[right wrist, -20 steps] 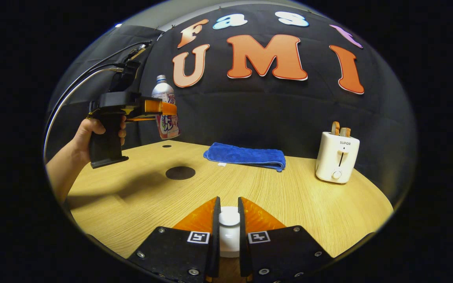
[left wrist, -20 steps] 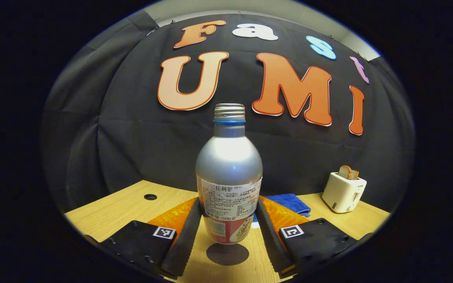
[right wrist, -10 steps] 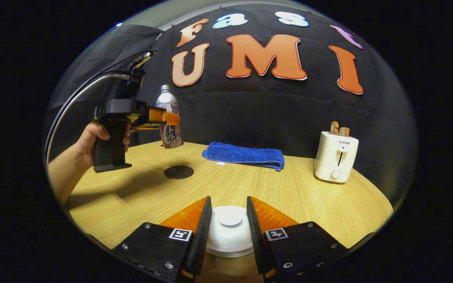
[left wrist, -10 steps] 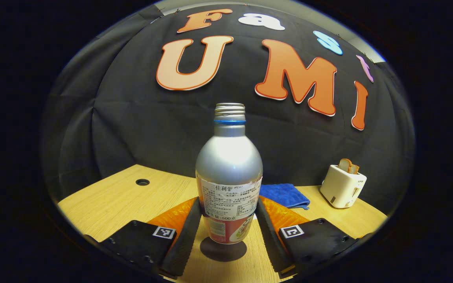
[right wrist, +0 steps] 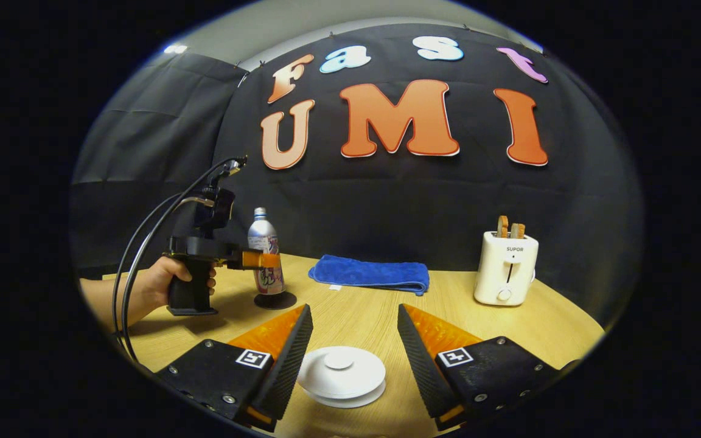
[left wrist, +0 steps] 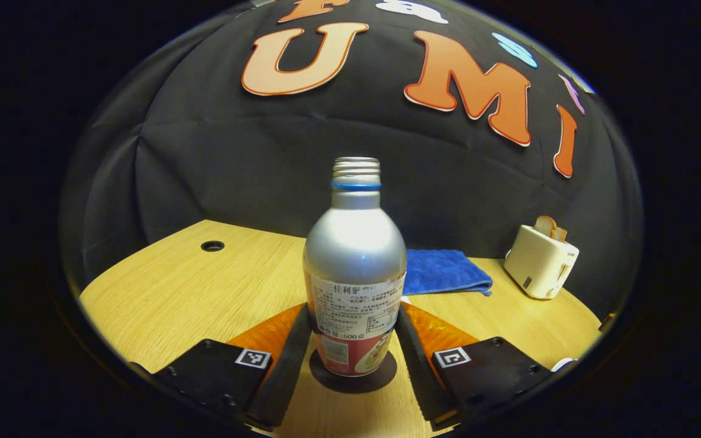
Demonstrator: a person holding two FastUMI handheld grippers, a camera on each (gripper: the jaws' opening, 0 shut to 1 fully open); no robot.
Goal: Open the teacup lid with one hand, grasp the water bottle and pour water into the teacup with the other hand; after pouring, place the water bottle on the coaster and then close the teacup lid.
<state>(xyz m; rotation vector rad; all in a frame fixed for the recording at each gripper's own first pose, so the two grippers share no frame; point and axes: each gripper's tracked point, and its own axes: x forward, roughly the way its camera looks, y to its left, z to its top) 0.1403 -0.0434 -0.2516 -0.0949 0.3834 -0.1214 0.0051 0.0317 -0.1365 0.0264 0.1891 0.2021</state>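
Left gripper (left wrist: 353, 340): its two fingers press on either side of the water bottle's lower body, at the label; in the right gripper view this gripper (right wrist: 259, 260) shows farther off to the left, held by a hand (right wrist: 162, 286) with cables looping up from it.
Water bottle (left wrist: 355, 274): upright between the left gripper's fingers; silvery metal shoulder and neck, bare threaded mouth with no cap, a blue ring just under the threads, a white printed label around the middle and a red band with a picture at the bottom.
Coaster (left wrist: 350, 378): a dark round disc directly under the bottle's base, between the left gripper's fingers; in the right gripper view the bottle (right wrist: 265, 255) stands on it (right wrist: 275, 300).
Right gripper (right wrist: 353, 359): fingers spread wide apart, touching nothing.
Teacup lid (right wrist: 342, 376): white, round, with a small flat knob on top; it lies between the right gripper's fingers, clear of both. The cup beneath cannot be made out.
Table (right wrist: 375, 316): pale wood, under both grippers.
Blue cloth (right wrist: 370, 274): folded, beyond the right gripper's fingers, toward the wall.
Toaster (right wrist: 505, 267): cream, with slices in its slots, ahead and to the right of the right gripper.
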